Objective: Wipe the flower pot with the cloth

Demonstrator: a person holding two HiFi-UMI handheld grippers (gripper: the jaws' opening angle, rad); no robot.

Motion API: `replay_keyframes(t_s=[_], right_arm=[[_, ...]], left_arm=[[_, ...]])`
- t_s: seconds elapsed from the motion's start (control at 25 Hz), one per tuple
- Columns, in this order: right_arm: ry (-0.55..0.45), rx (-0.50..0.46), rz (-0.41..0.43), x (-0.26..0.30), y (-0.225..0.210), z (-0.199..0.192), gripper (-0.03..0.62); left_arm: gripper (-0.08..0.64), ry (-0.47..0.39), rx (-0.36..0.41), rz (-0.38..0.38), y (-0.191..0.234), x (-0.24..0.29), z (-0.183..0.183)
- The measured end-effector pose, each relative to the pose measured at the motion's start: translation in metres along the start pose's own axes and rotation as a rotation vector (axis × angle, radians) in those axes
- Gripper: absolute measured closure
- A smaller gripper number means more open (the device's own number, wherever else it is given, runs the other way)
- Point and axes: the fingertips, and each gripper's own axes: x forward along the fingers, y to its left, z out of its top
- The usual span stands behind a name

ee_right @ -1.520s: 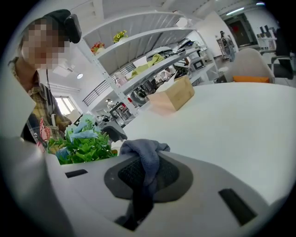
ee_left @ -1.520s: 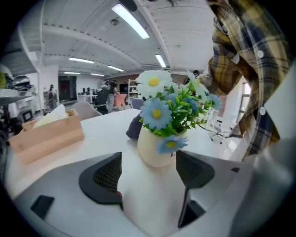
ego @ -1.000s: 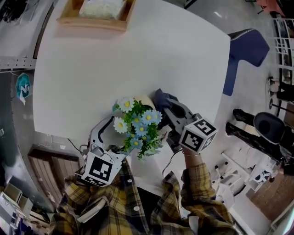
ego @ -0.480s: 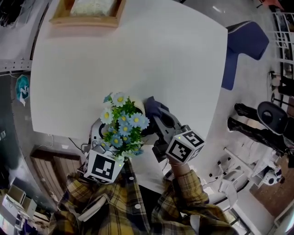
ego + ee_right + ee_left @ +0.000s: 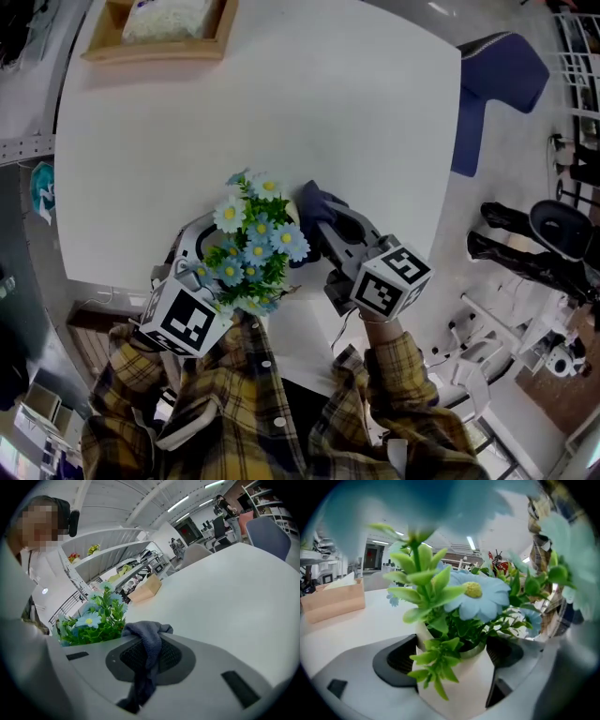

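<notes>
Near the table's (image 5: 281, 103) lower edge in the head view, the left tool (image 5: 454, 654) grasps the cream flower pot (image 5: 461, 686) of blue daisies (image 5: 251, 246). Its jaws have just widened, and the pads sit against both sides of the pot. Just right of it, the right tool (image 5: 150, 660) is clenched on the dark blue cloth (image 5: 317, 201), which bunches beside the blooms.

Open-plan office or lab workspace: a wide white table (image 5: 281, 112) with a blue chair (image 5: 497, 84) beside it, further office chairs (image 5: 218, 527), stocked shelving racks (image 5: 117, 557) and rows of ceiling strip lights (image 5: 180, 502) beyond
</notes>
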Motion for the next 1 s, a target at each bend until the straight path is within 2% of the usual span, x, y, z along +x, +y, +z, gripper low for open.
replay_keyframes(t_s=[0.28,0.44,0.72,0.88,1.0], right_arm=[[0.085,-0.113,0.102,0.024,0.003,0.025,0.571],[0.187,-0.183,0.214,0.032,-0.008,0.032,0.571],[0.355,-0.284,0.372,0.042,-0.001,0.026,0.571],[0.407,-0.323,0.418,0.059,0.019,0.016,0.571],[0.42,-0.337,0.422,0.064,0.029,0.018,0.571]], left_arm=[[0.1,0.058,0.147,-0.205,0.009,-0.001,0.006],[0.1,0.099,0.236,-0.335,0.005,0.018,0.011],[0.1,0.167,0.397,-0.542,-0.004,0.025,0.008],[0.1,0.191,0.457,-0.622,-0.001,0.009,-0.003],[0.1,0.199,0.472,-0.634,0.001,0.0,-0.001]])
